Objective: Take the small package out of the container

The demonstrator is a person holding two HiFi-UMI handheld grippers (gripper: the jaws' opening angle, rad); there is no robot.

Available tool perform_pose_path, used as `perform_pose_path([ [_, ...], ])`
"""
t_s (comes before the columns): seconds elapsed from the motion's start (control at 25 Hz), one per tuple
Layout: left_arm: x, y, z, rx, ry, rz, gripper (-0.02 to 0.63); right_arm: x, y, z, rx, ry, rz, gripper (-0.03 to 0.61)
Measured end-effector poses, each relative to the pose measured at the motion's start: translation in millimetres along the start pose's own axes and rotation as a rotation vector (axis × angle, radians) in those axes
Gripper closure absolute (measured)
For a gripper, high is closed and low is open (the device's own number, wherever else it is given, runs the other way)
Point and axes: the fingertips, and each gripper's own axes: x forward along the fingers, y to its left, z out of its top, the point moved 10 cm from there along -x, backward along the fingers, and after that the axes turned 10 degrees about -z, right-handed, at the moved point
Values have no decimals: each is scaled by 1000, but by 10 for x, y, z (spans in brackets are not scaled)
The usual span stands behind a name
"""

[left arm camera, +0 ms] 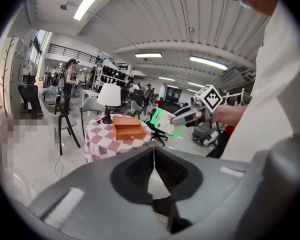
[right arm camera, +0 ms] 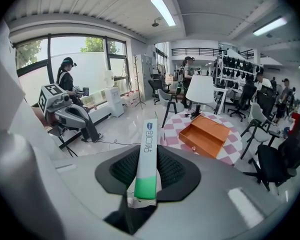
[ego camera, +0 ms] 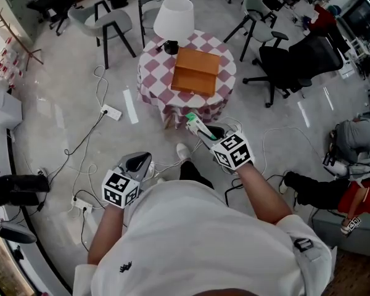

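My right gripper (ego camera: 197, 127) is shut on the small package (ego camera: 190, 118), a slim white box with a green end, held in the air in front of the table. The package (right arm camera: 149, 154) stands on edge between the black pads. The container, an orange wooden drawer box (ego camera: 196, 71), lies open on the round checkered table (ego camera: 153, 73); the same box (right arm camera: 206, 136) shows its empty inside in the right gripper view. My left gripper (ego camera: 137, 162) hangs low at my left side, away from the table, its jaws (left arm camera: 154, 156) shut with nothing between them.
A white-shaded lamp (ego camera: 174, 17) stands at the table's far edge, beside the box. Chairs (ego camera: 105, 23) and black office chairs (ego camera: 290, 63) ring the table. Cables and a power strip (ego camera: 111, 111) lie on the floor to its left. People stand in the background.
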Motion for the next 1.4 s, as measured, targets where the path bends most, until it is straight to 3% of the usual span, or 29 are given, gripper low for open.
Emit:
perform_pose_path([
  [0.4, 24, -163, -74, 16, 28, -42, 554, -289, 154, -70, 3, -22, 0, 488],
  [1.4, -161, -75, -211, -22, 14, -2, 554, -158, 319, 15, -19, -18, 41, 488],
])
